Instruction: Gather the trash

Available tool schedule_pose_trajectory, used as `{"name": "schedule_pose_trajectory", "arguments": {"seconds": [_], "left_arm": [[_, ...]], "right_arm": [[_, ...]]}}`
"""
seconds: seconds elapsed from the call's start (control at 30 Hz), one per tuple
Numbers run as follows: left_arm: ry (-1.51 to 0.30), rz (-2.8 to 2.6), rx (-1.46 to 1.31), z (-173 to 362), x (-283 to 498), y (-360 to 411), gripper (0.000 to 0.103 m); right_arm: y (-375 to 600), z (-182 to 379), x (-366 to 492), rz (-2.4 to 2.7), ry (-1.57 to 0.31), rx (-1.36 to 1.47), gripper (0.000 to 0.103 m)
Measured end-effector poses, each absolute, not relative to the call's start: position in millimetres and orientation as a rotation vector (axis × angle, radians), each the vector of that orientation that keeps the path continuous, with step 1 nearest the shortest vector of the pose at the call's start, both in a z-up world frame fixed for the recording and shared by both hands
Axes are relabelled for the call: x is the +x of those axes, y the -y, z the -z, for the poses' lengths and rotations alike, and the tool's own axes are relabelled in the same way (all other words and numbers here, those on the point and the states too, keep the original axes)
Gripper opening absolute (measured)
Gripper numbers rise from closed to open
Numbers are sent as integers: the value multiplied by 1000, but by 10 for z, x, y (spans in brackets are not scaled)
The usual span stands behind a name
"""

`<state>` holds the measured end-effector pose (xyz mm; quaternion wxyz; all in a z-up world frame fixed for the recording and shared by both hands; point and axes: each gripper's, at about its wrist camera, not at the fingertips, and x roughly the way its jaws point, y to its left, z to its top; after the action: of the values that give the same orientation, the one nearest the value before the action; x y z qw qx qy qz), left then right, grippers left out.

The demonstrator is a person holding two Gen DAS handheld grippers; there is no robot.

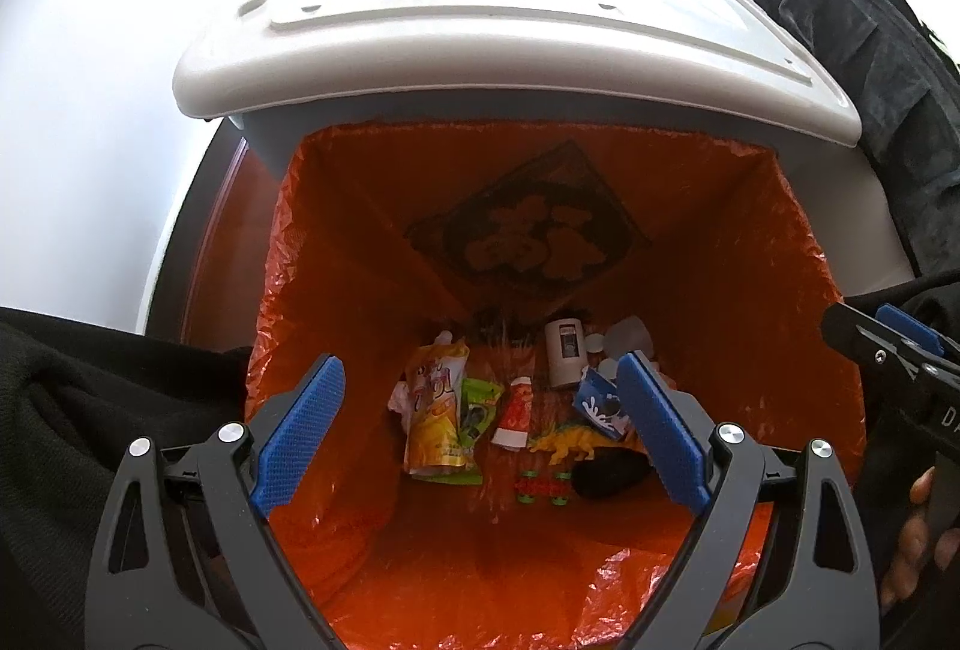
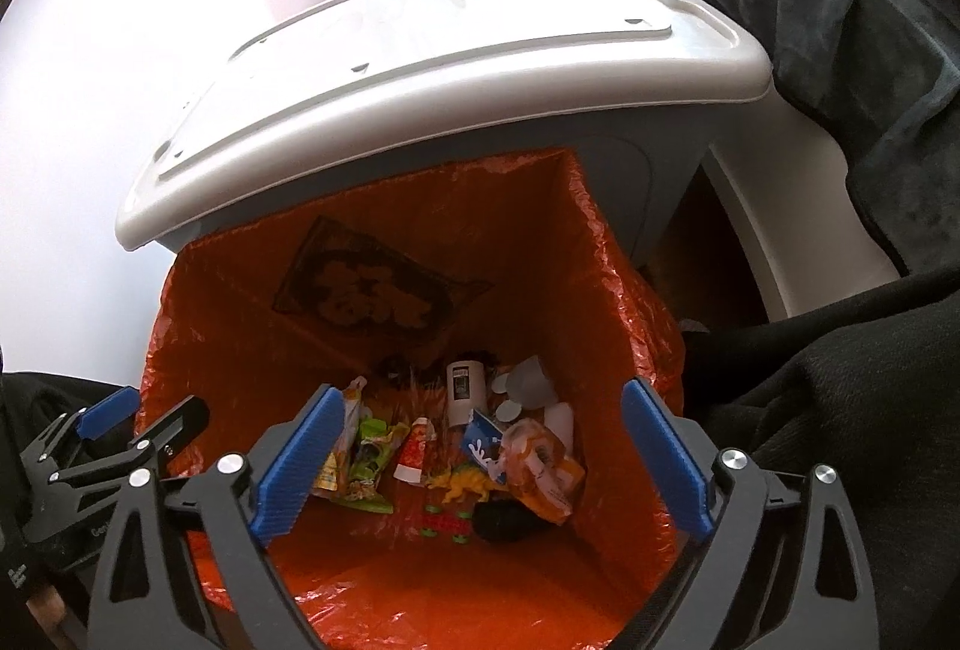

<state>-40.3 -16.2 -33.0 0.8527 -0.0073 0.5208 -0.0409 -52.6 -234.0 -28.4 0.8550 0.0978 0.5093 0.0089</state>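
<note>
- Left tool (image 1: 480,362): blue pads wide apart, nothing between them, pointing down into the bin (image 1: 276,146).
- Orange bag (image 1: 336,242) lining the bin, white lid (image 1: 480,26) tipped up at the back.
- All the trash deep down on the bag's floor, straight below both tools and well apart from them.
- From the left down there: yellow pouch (image 1: 435,404), lying with its long side pointing away from the tool.
- Just beside it, green packet (image 1: 477,404), then red and white tube (image 1: 516,413), lying the same way.
- Next, yellow toy dinosaur (image 1: 564,443), with a small green and red toy (image 1: 543,488) and a black lump (image 1: 609,476) close by.
- Behind those, white can (image 1: 564,353) and blue and white packet (image 1: 600,404).
- In the right wrist view, orange wrapper (image 2: 540,464) on top of that pile; landed or not, hard to tell.
- Right tool (image 2: 483,389): pads wide apart too, holding nothing, side by side with the left one over the bin's mouth.
- Neither hand nearer than the other.
- No loose trash in view outside the bin, so probably time to lift both tools up and away and look for more.
</note>
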Motion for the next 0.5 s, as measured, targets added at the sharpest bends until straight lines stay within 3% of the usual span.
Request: {"name": "schedule_pose_trajectory", "arguments": {"seconds": [0.13, 0.37, 0.5], "left_arm": [[-1049, 100, -12, 182, -364, 162, 90], [-897, 63, 21, -164, -102, 152, 91], [-901, 52, 20, -154, 41, 149, 91]], "right_arm": [[2356, 173, -431, 2, -1044, 199, 98], [2446, -176, -64, 135, -891, 68, 98], [2484, -147, 50, 197, -870, 37, 98]]}}
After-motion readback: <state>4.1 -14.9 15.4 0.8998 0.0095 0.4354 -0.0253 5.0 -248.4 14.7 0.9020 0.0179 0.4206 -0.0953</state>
